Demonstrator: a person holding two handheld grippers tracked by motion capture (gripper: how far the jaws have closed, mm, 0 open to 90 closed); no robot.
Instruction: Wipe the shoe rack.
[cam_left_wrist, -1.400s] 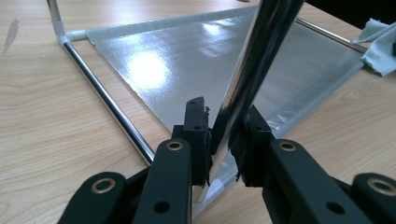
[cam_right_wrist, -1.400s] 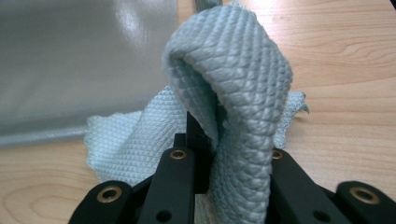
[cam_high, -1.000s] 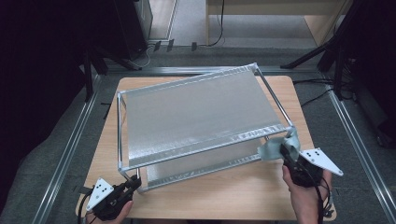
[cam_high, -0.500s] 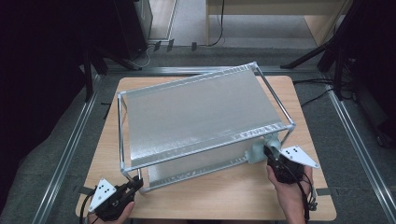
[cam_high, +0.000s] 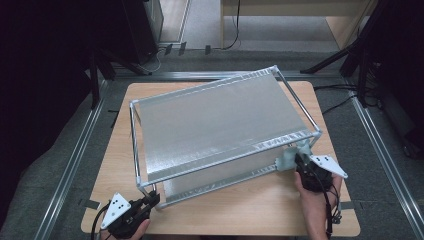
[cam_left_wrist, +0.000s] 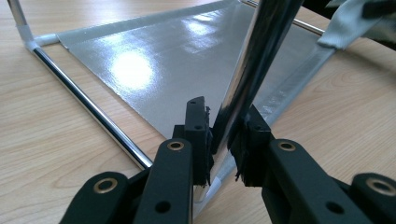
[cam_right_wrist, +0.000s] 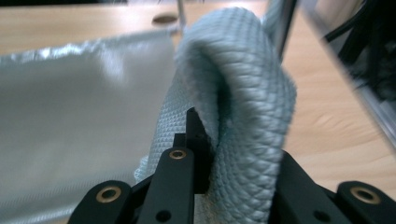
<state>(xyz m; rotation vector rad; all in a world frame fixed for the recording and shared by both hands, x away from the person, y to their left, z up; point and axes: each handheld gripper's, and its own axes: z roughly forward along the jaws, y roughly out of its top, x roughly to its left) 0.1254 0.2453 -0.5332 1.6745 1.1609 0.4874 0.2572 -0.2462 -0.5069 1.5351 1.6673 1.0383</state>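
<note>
A chrome tube rack (cam_high: 136, 145) with two silver fabric shelves (cam_high: 220, 122) stands on the wooden table (cam_high: 250, 210). My left gripper (cam_high: 150, 201) is at the rack's near left corner. In the left gripper view it (cam_left_wrist: 224, 135) is shut on the upright corner tube (cam_left_wrist: 254, 65), above the lower silver sheet (cam_left_wrist: 173, 60). My right gripper (cam_high: 299, 162) is at the near right corner, shut on a bunched pale grey-blue cloth (cam_high: 288, 159). In the right gripper view the woven cloth (cam_right_wrist: 245, 93) folds over the right jaw of the gripper (cam_right_wrist: 224, 154) and hides it.
Aluminium rails (cam_high: 70, 165) run along the floor on both sides of the table. Dark stands and cables (cam_high: 350, 60) are behind the table at the right. A bare strip of table lies between the rack and the near edge.
My right gripper carried the cloth left toward the rack's lower shelf, then came back slightly to the right. My left gripper stayed on the corner tube.
</note>
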